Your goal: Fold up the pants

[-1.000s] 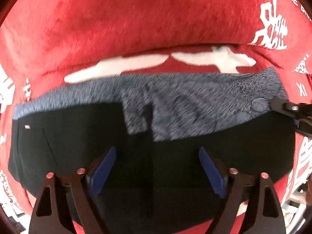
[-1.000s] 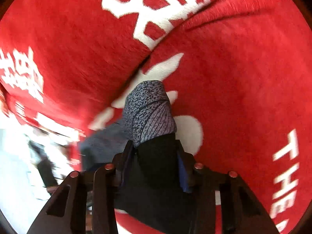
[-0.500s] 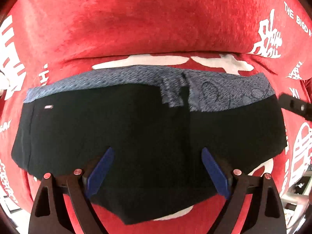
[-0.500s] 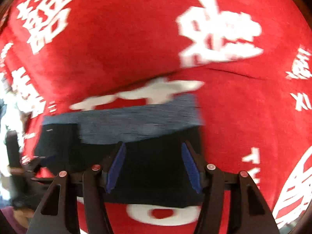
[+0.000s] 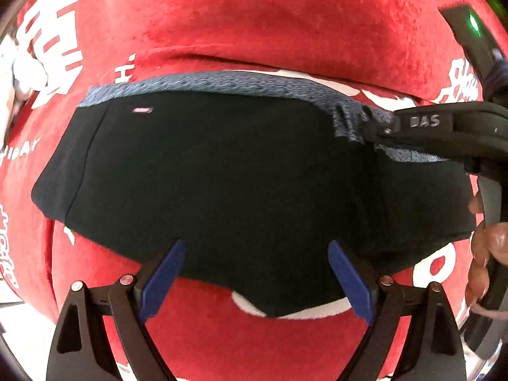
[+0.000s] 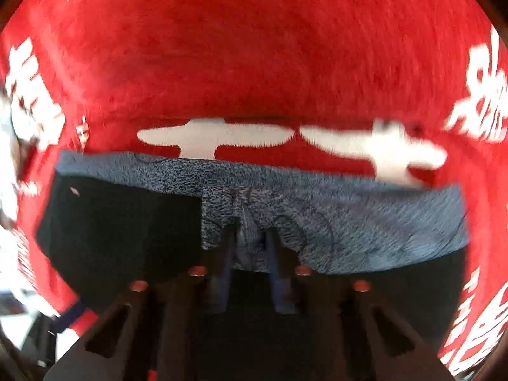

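Note:
Black pants [image 5: 222,171] with a speckled grey-blue waistband [image 5: 222,82] lie folded flat on a red blanket. My left gripper [image 5: 254,276] is open and empty, its blue pads either side of the pants' near edge. My right gripper [image 6: 250,247] is shut on a bunched piece of the waistband [image 6: 244,222] near its middle. In the left wrist view the right gripper [image 5: 374,133] reaches in from the right and pinches the waistband at the pants' far right.
The red blanket [image 5: 285,16] with white characters covers the whole surface and shows in the right wrist view [image 6: 254,47] too. A hand [image 5: 485,247] holds the right gripper's handle at the right edge. Pale floor shows at the lower left [image 5: 19,314].
The right gripper let go of the pants' end, swung left along the waistband and shut on its middle. The left gripper stayed open and drew back a little.

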Motion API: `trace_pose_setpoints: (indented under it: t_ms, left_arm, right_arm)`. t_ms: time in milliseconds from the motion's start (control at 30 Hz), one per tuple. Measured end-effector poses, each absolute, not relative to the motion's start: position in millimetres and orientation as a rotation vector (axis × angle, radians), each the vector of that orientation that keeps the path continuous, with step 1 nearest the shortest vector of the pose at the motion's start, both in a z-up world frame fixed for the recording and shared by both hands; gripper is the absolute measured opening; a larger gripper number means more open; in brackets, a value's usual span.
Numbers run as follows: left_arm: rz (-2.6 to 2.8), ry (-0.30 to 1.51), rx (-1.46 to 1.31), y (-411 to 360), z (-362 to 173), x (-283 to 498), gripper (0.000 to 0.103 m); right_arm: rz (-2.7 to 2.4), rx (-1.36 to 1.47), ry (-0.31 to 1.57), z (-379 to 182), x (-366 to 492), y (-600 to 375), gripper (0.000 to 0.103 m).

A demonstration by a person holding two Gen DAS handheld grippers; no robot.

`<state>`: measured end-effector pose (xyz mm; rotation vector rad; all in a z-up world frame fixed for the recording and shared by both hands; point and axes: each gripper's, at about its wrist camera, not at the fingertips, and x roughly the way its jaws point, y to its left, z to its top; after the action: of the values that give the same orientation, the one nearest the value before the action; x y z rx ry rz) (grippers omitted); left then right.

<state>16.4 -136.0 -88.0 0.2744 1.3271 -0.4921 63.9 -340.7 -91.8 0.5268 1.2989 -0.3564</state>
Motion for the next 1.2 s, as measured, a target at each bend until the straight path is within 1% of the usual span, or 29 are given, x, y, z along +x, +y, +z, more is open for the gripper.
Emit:
trace_pose_setpoints:
  t_ms: [67,100,167,300,367,433,500,533,567,633,833,1000,1200]
  left_arm:
    - [-0.49,1.322,0.259,-126,-85,17,0.093]
    - [-0.488,1.321,0.253,-123,-85,18,0.093]
    - [-0.483,1.321,0.246,-117,-86,20,0.093]
    - [-0.461,1.332,0.25,-106,-89,24,0.093]
    - [-0.462,1.328,0.252,-101,-88,26,0.093]
    - [-0.459,1.332,0.26,-99,-88,27,0.093]
    - [-0.451,1.337,0.26,-96,-89,28,0.093]
    - [-0.448,1.34,0.259,-96,-90,28,0.093]
    - [-0.446,1.342,0.258,-95,-90,28,0.093]
    - [-0.441,1.344,0.261,-96,-90,26,0.093]
    - [-0.441,1.352,0.31,-100,-89,18,0.093]
    - [-0.431,1.367,0.345,-100,-93,13,0.093]
    - [-0.423,1.378,0.345,-99,-93,10,0.093]
  right_arm:
    - [-0.33,0.612,1.284,-92,59,-348,0.008]
    - [-0.309,0.639,1.275,-90,57,-349,0.008]
    - [-0.254,0.677,1.269,-91,58,-347,0.002]
    - [-0.182,0.772,1.295,-109,64,-334,0.002]
    - [-0.161,0.806,1.271,-102,58,-329,0.003]
    - [-0.165,0.753,1.264,-87,49,-325,0.004]
    - [-0.188,0.681,1.26,-76,40,-321,0.009]
    - [-0.211,0.646,1.258,-70,34,-321,0.02]
    - [-0.235,0.629,1.258,-66,27,-325,0.041]
    - [-0.293,0.607,1.264,-64,14,-329,0.064]
    - [-0.328,0.683,1.327,-87,-17,-333,0.064]
    - [-0.28,0.6,1.331,-83,-18,-315,0.064]
    - [-0.268,0.624,1.325,-76,-23,-310,0.064]
